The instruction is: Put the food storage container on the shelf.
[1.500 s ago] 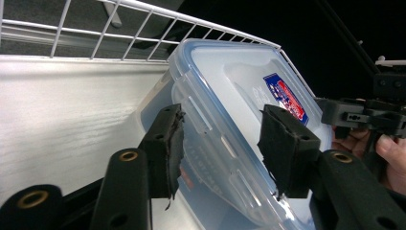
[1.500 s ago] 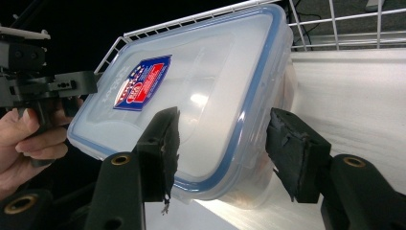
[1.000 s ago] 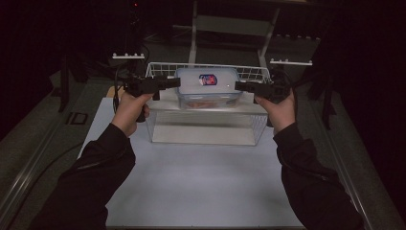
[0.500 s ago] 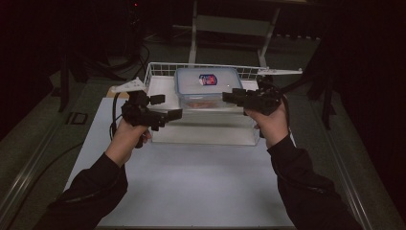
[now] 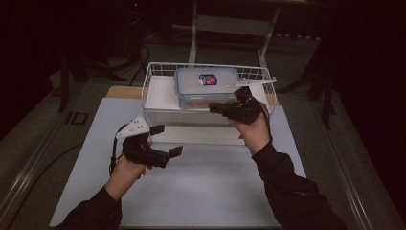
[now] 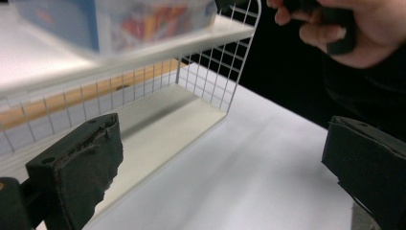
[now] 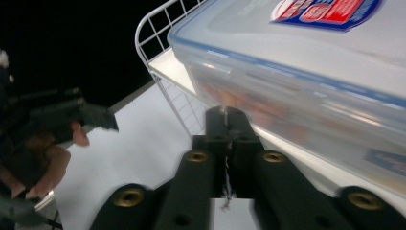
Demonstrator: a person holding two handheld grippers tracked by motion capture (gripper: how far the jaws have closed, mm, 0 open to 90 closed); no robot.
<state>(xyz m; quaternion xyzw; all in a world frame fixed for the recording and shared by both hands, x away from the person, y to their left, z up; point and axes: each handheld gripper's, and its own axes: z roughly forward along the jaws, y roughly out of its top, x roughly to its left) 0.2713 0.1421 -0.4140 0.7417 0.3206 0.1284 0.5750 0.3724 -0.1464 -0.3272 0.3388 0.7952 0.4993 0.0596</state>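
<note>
Two tools are at work around a white wire basket (image 5: 158,91) standing on the tabletop (image 5: 201,191). On the shelf inside the basket rests a clear lidded container (image 5: 207,86) with a red-and-blue label, colourful contents showing through its wall. The right tool (image 5: 214,107) sits at the basket's front right, its jaws pressed together with nothing visibly between them, tips close against the container's near wall. The left tool (image 5: 166,140) hangs in front of the basket, clear of it, jaws spread wide and empty. By the look of it, the container is being nudged or settled on its shelf. Next, the right tool likely needs to open before it can take the container's edge.
</note>
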